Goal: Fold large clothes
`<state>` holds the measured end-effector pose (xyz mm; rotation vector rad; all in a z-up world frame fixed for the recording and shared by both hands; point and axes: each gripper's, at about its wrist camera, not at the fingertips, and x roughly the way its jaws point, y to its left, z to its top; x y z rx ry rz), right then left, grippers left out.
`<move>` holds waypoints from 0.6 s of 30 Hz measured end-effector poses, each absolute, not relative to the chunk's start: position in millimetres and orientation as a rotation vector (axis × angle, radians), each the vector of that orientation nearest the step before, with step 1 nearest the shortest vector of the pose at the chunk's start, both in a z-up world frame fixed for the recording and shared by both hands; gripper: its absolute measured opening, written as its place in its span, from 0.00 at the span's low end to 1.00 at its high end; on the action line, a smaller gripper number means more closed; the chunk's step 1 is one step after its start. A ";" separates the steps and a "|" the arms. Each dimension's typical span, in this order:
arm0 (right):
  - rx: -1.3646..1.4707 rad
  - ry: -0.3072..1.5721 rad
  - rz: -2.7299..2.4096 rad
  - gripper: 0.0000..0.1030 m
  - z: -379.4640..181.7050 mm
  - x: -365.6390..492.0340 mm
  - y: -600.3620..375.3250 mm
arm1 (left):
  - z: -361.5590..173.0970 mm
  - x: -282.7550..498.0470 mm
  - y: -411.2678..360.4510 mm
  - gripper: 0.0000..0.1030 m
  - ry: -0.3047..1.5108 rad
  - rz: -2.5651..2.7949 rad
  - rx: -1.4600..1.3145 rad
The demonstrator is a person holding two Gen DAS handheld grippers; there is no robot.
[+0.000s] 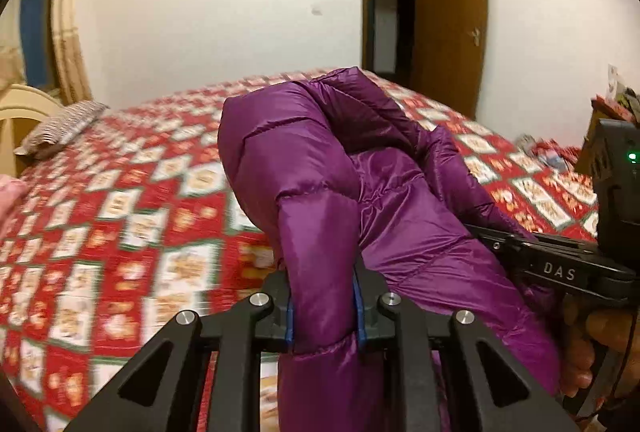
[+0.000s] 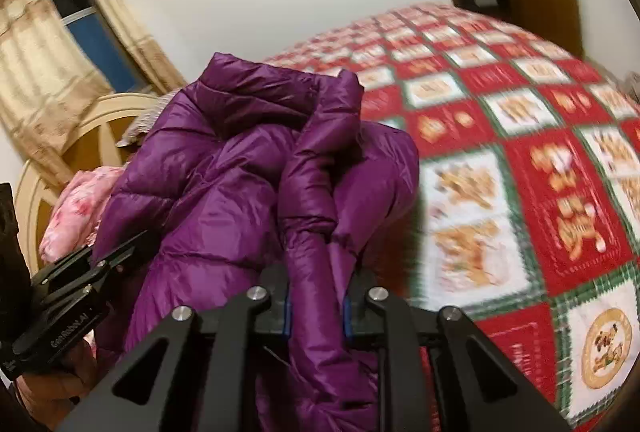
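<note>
purple down jacket (image 1: 320, 167): bunched, unfolded, lifted over bed (image 1: 120, 191); left gripper (image 1: 325, 306) and right gripper (image 2: 316, 306) each pinching a fold; folding apparently barely begun.

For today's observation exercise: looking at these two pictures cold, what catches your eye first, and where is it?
The shiny purple puffer jacket fills the middle of both views, held up above the bed, pinched by the left gripper and the right gripper. Behind it spreads the red, white and green patterned bedspread.
</note>
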<state>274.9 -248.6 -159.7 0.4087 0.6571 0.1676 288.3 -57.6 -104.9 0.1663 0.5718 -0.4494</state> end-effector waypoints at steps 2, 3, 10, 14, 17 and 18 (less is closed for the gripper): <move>0.396 0.643 0.213 0.20 -147.5 280.3 -229.7 | -92.4 278.7 -35.0 0.19 0.538 -0.412 0.174; 0.386 0.637 0.238 0.20 -141.4 283.7 -217.0 | -89.3 279.2 -25.8 0.19 0.533 -0.397 0.172; 0.323 0.626 0.369 0.20 -124.5 294.8 -141.5 | -81.6 261.4 51.6 0.18 0.532 -0.261 0.151; 0.295 0.649 0.414 0.20 -129.4 309.9 -107.1 | -95.7 259.7 80.1 0.18 0.561 -0.199 0.141; 0.273 0.672 0.429 0.19 -136.4 316.7 -86.8 | -110.5 263.4 96.3 0.18 0.592 -0.172 0.114; 0.260 0.680 0.432 0.19 -139.8 318.9 -79.4 | -116.3 264.9 100.4 0.18 0.602 -0.165 0.106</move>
